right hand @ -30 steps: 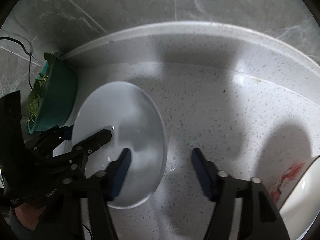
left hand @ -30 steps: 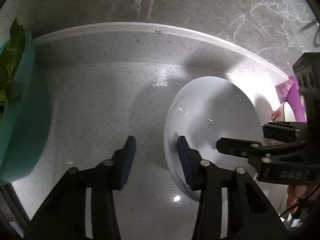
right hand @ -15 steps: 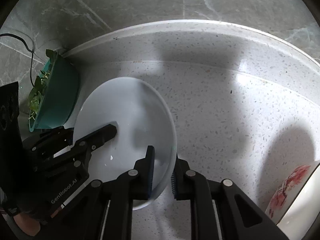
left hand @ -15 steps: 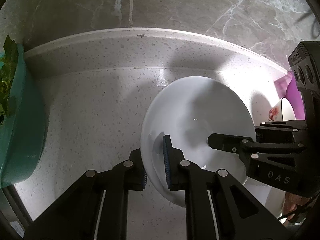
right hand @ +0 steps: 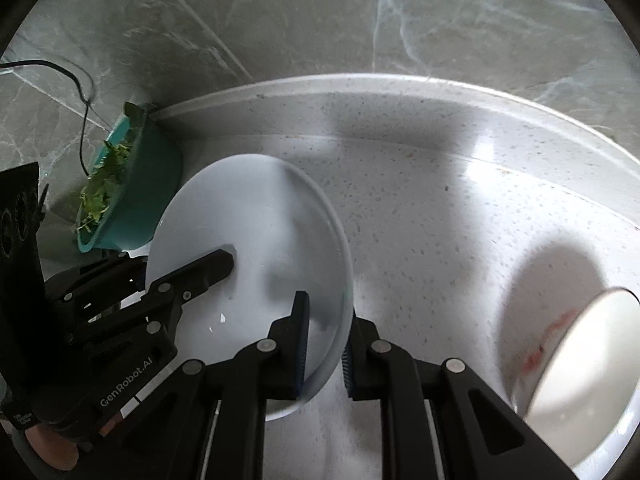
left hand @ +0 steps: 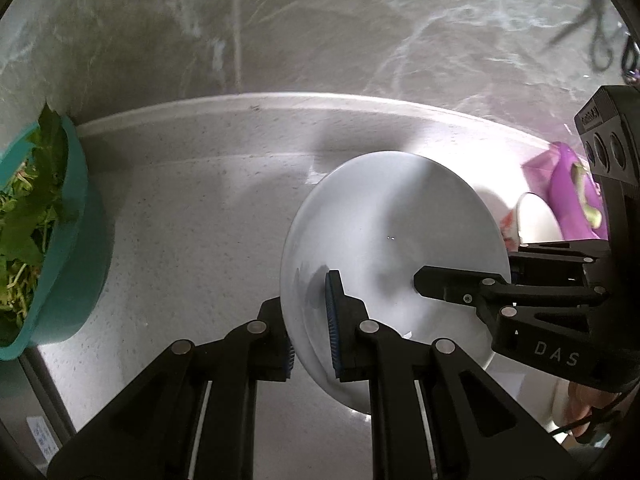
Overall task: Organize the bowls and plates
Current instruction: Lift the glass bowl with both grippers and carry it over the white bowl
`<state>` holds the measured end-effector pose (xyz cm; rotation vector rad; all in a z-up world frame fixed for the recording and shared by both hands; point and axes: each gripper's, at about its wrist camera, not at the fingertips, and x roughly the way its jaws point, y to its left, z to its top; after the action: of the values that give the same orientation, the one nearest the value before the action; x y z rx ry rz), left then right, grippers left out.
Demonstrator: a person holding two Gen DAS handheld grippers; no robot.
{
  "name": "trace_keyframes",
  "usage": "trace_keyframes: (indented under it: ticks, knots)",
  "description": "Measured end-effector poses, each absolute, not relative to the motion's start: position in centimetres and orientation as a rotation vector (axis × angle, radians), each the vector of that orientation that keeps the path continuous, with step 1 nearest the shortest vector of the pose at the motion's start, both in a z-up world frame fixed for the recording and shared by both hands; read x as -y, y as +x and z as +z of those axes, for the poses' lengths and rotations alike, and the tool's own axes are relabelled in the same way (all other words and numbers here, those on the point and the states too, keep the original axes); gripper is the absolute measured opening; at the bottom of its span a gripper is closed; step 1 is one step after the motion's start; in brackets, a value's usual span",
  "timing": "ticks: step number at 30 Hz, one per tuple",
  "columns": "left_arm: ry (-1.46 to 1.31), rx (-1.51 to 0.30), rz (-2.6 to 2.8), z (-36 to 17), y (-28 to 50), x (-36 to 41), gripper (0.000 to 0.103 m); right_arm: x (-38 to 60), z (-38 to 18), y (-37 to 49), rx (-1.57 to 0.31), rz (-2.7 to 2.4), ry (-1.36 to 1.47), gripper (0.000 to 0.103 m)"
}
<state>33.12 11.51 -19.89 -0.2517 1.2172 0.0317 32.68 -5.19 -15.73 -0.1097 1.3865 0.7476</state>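
A white plate (left hand: 400,232) hangs above the speckled counter (left hand: 200,240), held from both sides. My left gripper (left hand: 308,320) is shut on its left rim, one blue pad on the plate's face and the other beneath. In the right wrist view the plate (right hand: 260,232) sits left of centre, and my right gripper (right hand: 326,340) is shut on its right rim. Each view also shows the other gripper across the plate: the right gripper (left hand: 508,268) and the left gripper (right hand: 156,268).
A teal basin of green leaves (left hand: 72,260) (right hand: 132,208) stands at the left by the marble wall. To the right are a white bowl with a red pattern (right hand: 592,380) (left hand: 536,220) and a purple bag (left hand: 572,196). A raised ledge (right hand: 400,92) edges the counter.
Both grippers went from open beside the plate's rim to shut on it. The plate then rose off the counter with them.
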Motion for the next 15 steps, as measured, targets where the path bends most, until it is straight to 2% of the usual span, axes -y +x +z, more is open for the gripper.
trace_keyframes:
  ticks: [15]
  knots:
    - [-0.187,-1.165,-0.078,-13.6,28.1,-3.5,0.011,12.2,-10.4,27.2,-1.308,0.697,-0.064,0.016]
